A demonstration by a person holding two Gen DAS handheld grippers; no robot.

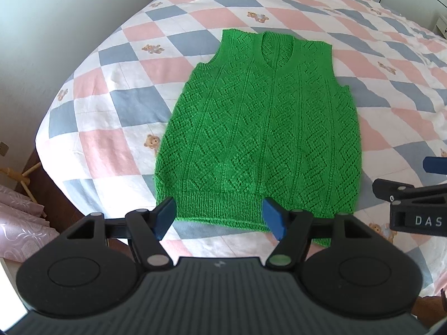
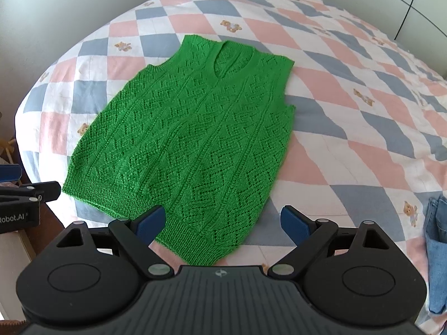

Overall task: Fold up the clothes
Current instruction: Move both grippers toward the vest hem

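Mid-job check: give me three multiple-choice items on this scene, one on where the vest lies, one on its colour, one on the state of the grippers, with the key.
1. Where does the vest lie?
A. flat on the quilt
B. hanging from a gripper
C. on the floor

2. What colour is it?
A. blue
B. green
C. pink

3. How do the left gripper and right gripper stand?
A. both shut on the hem
B. one shut, one open
C. both open, holding nothing

Key: 1 A, it is spread out on the checked quilt; 2 B, the knit is bright green; 3 C, each view shows blue fingers spread wide near the hem.
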